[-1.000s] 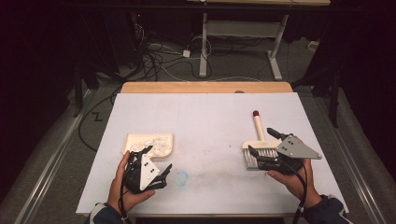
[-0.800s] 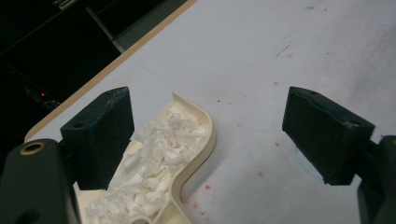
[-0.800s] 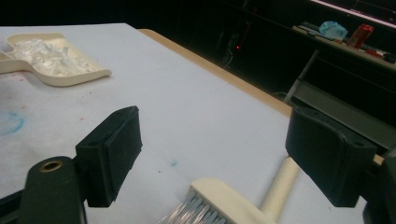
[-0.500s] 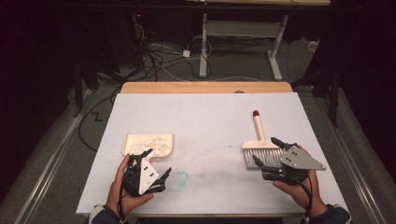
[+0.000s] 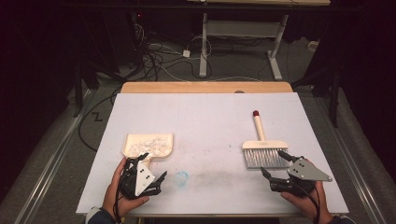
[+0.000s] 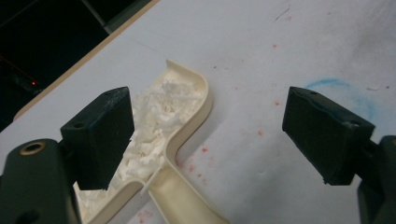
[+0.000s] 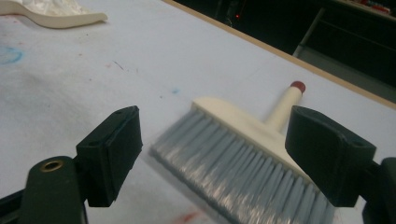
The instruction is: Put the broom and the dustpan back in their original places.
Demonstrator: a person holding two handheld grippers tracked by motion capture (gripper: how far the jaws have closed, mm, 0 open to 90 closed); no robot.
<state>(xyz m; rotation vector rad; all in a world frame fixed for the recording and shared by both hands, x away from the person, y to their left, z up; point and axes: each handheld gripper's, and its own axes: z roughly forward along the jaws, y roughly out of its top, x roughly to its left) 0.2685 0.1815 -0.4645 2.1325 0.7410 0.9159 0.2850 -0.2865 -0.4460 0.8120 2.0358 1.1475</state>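
A cream dustpan (image 5: 148,143) full of white shreds (image 6: 159,116) lies at the table's front left. My left gripper (image 5: 152,168) sits open just behind its handle (image 6: 180,200), jaws wide apart and holding nothing. At the front right lies a hand brush (image 5: 264,151) with grey bristles (image 7: 243,172), a cream handle and a red tip (image 5: 255,113), bristles pointing toward the front edge. My right gripper (image 5: 275,163) is open a little in front of the bristles, with nothing between its jaws.
A white sheet (image 5: 205,121) covers the wooden table, with a blue ring mark (image 5: 181,177) near the front middle and faint smudges. Cables (image 5: 163,56) and desk legs (image 5: 275,46) stand on the dark floor beyond the far edge.
My right gripper has drawn back from the brush toward the front edge, leaving the brush lying flat on the table. The left gripper has barely moved.
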